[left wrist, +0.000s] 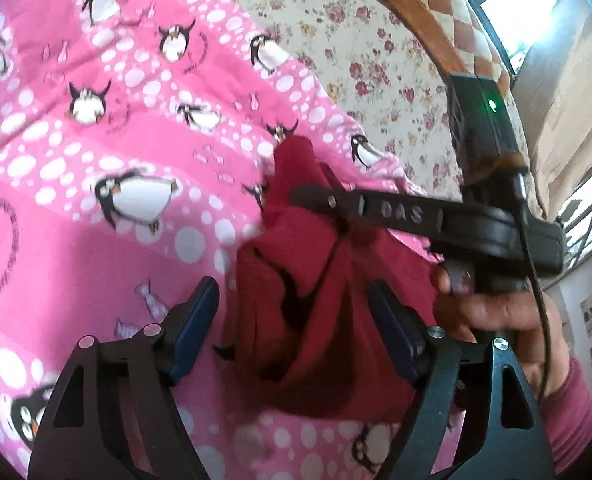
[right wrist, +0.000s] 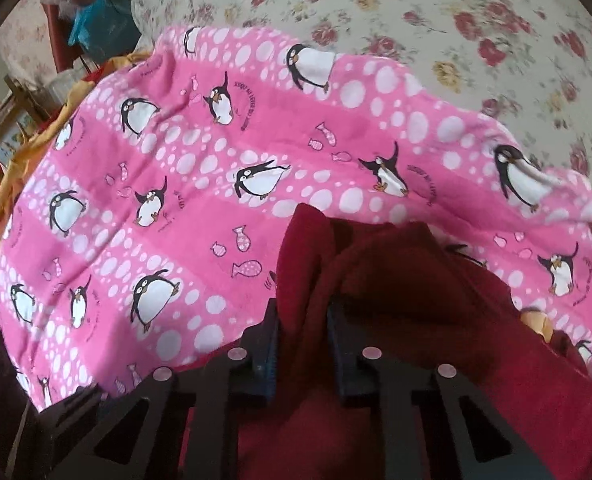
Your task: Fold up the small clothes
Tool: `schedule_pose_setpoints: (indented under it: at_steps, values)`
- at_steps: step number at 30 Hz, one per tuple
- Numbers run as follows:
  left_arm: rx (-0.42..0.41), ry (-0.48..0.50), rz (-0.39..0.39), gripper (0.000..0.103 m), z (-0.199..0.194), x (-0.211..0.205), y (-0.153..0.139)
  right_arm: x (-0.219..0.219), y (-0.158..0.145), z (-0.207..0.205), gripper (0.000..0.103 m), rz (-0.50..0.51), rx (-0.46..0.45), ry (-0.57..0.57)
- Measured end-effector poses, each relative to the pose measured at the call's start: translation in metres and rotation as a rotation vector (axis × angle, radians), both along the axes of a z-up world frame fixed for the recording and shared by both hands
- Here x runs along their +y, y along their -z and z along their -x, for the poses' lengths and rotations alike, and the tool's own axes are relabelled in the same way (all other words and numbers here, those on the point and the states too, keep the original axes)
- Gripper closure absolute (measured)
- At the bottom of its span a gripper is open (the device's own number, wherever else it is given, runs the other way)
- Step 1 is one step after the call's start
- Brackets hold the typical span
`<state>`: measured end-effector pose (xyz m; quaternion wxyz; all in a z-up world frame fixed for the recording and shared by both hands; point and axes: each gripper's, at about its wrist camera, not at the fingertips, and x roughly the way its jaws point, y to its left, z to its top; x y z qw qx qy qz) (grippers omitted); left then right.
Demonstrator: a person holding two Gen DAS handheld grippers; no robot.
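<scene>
Left wrist view, left to right: pink fleece blanket with white dots and penguin print [left wrist: 95,120] covered most of the surface, over a cream bedsheet with red rose print [left wrist: 356,40]. Left gripper [left wrist: 291,312] was released, jaws spread wide, blue pads [left wrist: 193,320] either side of a small dark red fleece garment [left wrist: 316,340]. Garment hung bunched and creased between the jaws; contact with either pad unclear. Right gripper [left wrist: 316,200] came in from the right, black finger marked "DAS" lying across the garment's upper part, its tip at the raised peak of cloth. Bare hand [left wrist: 492,308] with a pink sleeve cuff held that gripper's handle. Green LED lit on its body. Brown and cream quilted headboard [left wrist: 436,12] and window sat far right.

Right wrist view, left to right: cluttered wooden furniture and a blue bag [right wrist: 95,20] at top left, blurred. Penguin blanket [right wrist: 175,200] filled the middle, rose sheet [right wrist: 456,20] beyond it. Right gripper [right wrist: 302,340] was clenched on a fold of the red garment [right wrist: 416,300]; cloth rose between the two pads and draped over the right finger, down to lower right. Garment lay on the blanket's near edge.
</scene>
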<state>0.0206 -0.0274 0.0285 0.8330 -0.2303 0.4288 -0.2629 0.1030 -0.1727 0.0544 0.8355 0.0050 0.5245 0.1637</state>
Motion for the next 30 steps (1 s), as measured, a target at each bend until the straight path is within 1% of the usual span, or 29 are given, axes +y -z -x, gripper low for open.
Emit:
schedule_pose_setpoints:
  at_steps: [3,6,8,9,10,11,12,13,14,16,18,20,21,22,24,25,28,30]
  values:
    - [-0.027,0.022,-0.028,0.025,-0.005,-0.011,0.001,-0.001,0.003,0.002,0.084,-0.03,0.009,0.001]
    - [-0.018,0.062,-0.027,0.026,-0.009,-0.022,0.007,-0.003,0.001,0.002,0.084,-0.044,0.01,0.003]
    - [-0.017,0.098,-0.008,0.028,-0.01,-0.025,0.009,-0.005,-0.004,0.006,0.084,-0.051,0.011,-0.002]
    - [-0.026,0.107,0.006,0.037,-0.009,-0.025,0.008,-0.006,-0.005,0.007,0.084,-0.049,0.011,-0.009]
    - [-0.04,0.114,0.019,0.044,-0.007,-0.025,0.006,-0.009,-0.008,0.009,0.085,-0.048,0.011,-0.012]
    - [-0.055,0.119,0.031,0.047,-0.006,-0.025,0.004,-0.011,-0.009,0.011,0.085,-0.047,0.013,-0.015]
    - [-0.063,0.123,0.036,0.053,-0.005,-0.026,0.003,-0.012,-0.01,0.012,0.085,-0.042,0.016,-0.02]
    - [-0.069,0.128,0.036,0.057,-0.004,-0.027,0.003,-0.013,-0.011,0.012,0.085,-0.032,0.018,-0.024]
    - [-0.073,0.128,0.031,0.057,-0.003,-0.028,0.002,-0.013,-0.011,0.012,0.085,-0.02,0.022,-0.029]
    - [-0.08,0.128,0.023,0.057,-0.002,-0.029,0.001,-0.017,-0.012,0.011,0.084,-0.028,0.04,-0.015]
    - [-0.08,0.126,0.02,0.057,-0.002,-0.029,0.001,-0.018,-0.01,0.003,0.077,-0.04,0.077,0.011]
    - [-0.082,0.126,0.02,0.057,-0.002,-0.029,0.0,-0.016,-0.009,-0.002,0.037,0.004,0.089,0.043]
    - [-0.083,0.127,0.02,0.057,-0.001,-0.029,-0.001,-0.013,-0.008,-0.007,0.032,0.026,0.094,0.062]
    - [-0.085,0.129,0.018,0.057,-0.001,-0.029,-0.001,-0.01,-0.007,-0.01,0.029,0.027,0.099,0.066]
    - [-0.091,0.132,0.007,0.057,-0.001,-0.031,-0.001,0.0,-0.002,-0.019,0.028,0.029,0.122,0.051]
    - [-0.094,0.134,0.003,0.057,0.0,-0.031,-0.002,0.005,0.001,-0.023,0.026,0.04,0.137,0.035]
    - [-0.093,0.136,-0.009,0.057,-0.001,-0.033,-0.001,0.02,0.018,-0.032,0.024,0.098,0.185,0.001]
    - [-0.085,0.134,-0.012,0.057,-0.003,-0.033,0.0,0.026,0.028,-0.033,0.024,0.15,0.194,-0.022]
